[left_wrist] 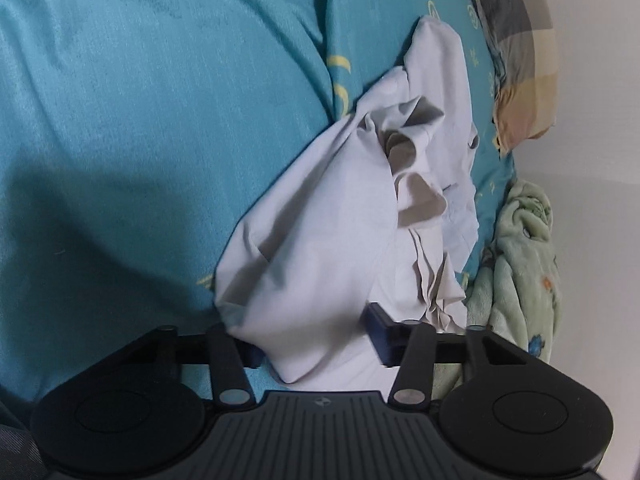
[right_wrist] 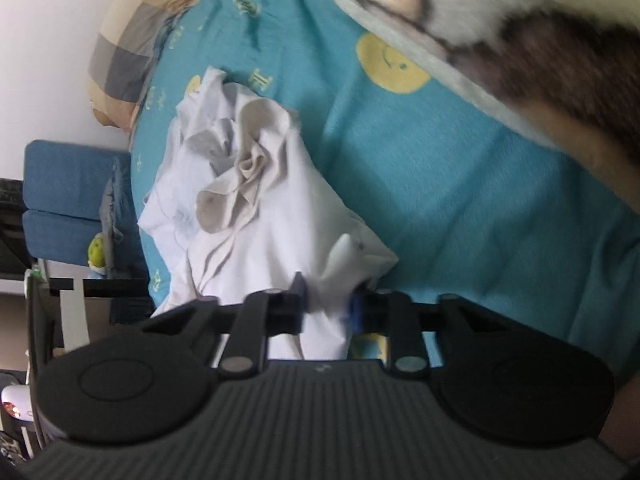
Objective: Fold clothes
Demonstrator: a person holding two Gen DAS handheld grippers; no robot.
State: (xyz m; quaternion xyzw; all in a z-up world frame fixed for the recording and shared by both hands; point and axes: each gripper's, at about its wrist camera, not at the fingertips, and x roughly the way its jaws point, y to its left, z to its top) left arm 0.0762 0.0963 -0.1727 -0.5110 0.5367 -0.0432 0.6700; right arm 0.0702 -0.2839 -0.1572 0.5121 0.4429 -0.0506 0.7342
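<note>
A crumpled white garment (left_wrist: 340, 200) lies on the teal bed sheet (left_wrist: 140, 120). In the left wrist view its near edge fills the gap between the blue fingers (left_wrist: 380, 332) of my left gripper (left_wrist: 312, 340). The jaws stand fairly wide and the cloth there looks smooth, not pinched. In the right wrist view the same garment (right_wrist: 260, 208) runs down to my right gripper (right_wrist: 326, 304). That gripper is shut on a bunched corner of it, with creases fanning out from the pads.
A plaid pillow (left_wrist: 520, 52) lies at the head of the bed by the white wall. A green fleece blanket (left_wrist: 516, 260) is heaped beside the garment. A fuzzy patterned blanket (right_wrist: 520, 40) covers the upper right. A blue chair (right_wrist: 64, 200) stands off the bed's edge.
</note>
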